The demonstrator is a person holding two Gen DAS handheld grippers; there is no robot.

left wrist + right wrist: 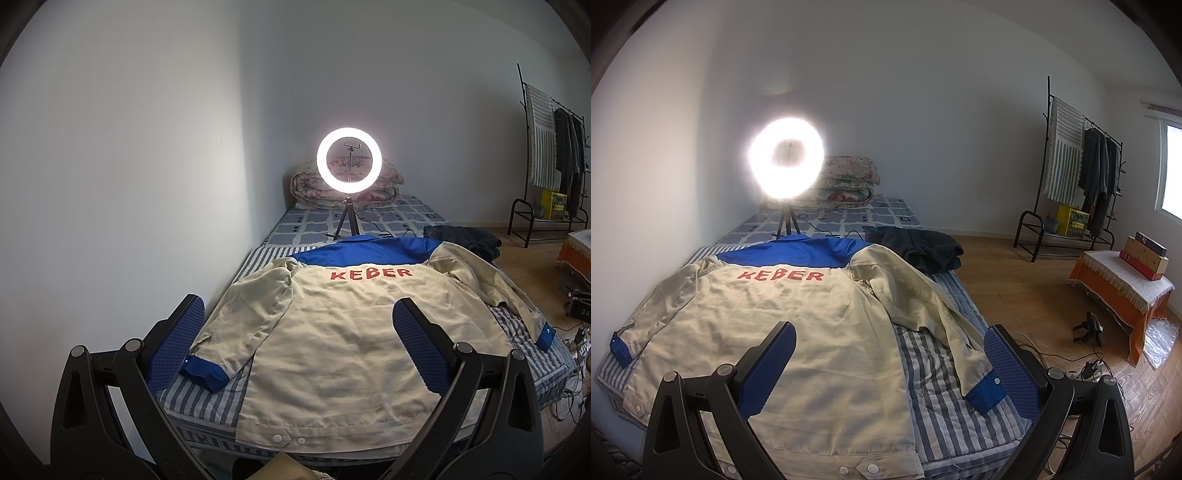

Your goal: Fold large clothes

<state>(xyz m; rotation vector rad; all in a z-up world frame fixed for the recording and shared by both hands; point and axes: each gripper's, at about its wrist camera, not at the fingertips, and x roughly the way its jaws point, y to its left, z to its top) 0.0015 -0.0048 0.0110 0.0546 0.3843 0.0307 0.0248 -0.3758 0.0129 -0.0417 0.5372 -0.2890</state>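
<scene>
- Lying back-up and spread flat on the striped bed [934, 387]: one beige jacket [325, 343], two blue cuffs.
- Left gripper [299, 343] and right gripper [890, 363]: two grippers, fingers wide, holding nothing, above the jacket.
- One ring light [349, 161], one dark folded garment [923, 245].

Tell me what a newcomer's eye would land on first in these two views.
The glowing white ring light on its small black tripod dominates, standing at the far end of the bed in front of a folded floral quilt. Next comes the cream work jacket with blue yoke and cuffs, spread back-up on the striped bed cover with red KEBER lettering across its shoulders. Both open grippers, left and right, hover over its hem.
</scene>
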